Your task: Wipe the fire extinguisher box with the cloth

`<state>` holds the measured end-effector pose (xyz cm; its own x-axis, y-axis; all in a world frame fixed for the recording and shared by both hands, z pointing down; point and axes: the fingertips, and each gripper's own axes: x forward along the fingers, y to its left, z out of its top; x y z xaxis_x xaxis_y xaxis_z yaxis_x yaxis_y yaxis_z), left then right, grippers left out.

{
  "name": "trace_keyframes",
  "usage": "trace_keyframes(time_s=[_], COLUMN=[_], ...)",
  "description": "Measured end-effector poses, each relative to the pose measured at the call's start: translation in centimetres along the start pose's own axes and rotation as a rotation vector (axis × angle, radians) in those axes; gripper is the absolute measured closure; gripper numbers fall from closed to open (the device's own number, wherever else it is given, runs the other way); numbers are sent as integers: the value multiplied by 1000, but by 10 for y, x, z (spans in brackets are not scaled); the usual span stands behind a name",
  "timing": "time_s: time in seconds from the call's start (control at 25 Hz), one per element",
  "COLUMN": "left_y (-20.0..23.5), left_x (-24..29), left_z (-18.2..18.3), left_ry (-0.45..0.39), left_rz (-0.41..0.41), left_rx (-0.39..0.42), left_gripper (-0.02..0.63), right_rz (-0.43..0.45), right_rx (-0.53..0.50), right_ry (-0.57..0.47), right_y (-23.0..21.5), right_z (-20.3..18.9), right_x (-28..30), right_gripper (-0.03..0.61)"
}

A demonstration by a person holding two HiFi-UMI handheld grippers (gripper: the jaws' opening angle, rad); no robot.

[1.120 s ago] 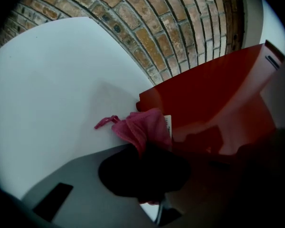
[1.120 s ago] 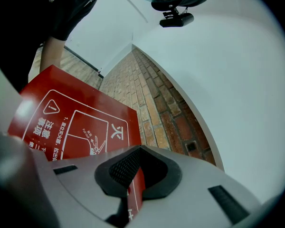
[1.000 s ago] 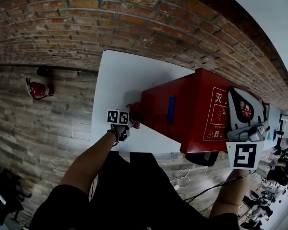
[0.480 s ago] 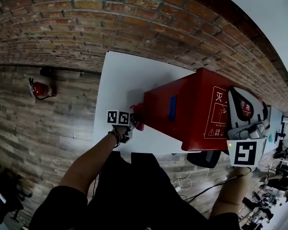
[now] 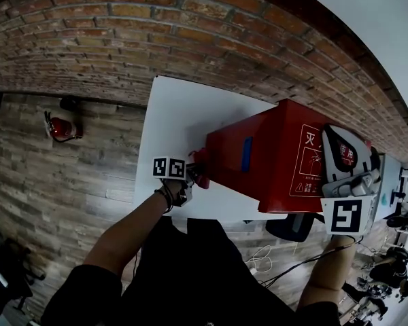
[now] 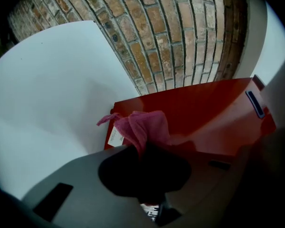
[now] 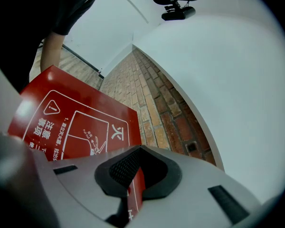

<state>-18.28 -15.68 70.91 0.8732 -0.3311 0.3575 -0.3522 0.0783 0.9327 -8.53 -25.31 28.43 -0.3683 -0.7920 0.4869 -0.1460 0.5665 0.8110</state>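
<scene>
the left gripper (image 5: 189, 175) has risen a little up the end of the fire extinguisher box (image 5: 272, 155), carrying the cloth (image 6: 145, 127) with it; the right gripper (image 7: 133, 177) has stayed where it was. the box lies on its side on the white surface (image 5: 183, 107) against the brick wall (image 5: 122, 32), with its printed face and blue latch (image 5: 245, 153) turned upward. the left jaws are nearly together, pinching a bunched part of the pink cloth, whose loose folds stick out ahead of them and rest against the red end face near a white label (image 6: 115, 136). the right jaws are closed on a thin red edge of the box at its far end.

the cloth looks soft, light and limp, so it probably wipes best held by a thick bunch with a pad of fabric left free in front. the box looks like stiff painted sheet metal, smooth and likely slick. it seems hollow enough to slide under pressure, so a firm hold on its rim is the sensible way to steady it.
</scene>
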Motion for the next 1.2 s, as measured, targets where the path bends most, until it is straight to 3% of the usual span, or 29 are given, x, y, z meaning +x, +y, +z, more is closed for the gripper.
trace_keyframes(time_s=[0.36,1.2], left_y=[-32,-97], left_x=[-11,-35], left_z=[2,5], left_ry=[18,-41], left_rz=[-35,-113], left_rx=[-3,-43], left_gripper=[554,554], right_rz=[1,1], right_rx=[-1,-6], right_ry=[-1,-7], right_y=[0,0], right_z=[0,2], right_x=[0,0], right_gripper=[561,561])
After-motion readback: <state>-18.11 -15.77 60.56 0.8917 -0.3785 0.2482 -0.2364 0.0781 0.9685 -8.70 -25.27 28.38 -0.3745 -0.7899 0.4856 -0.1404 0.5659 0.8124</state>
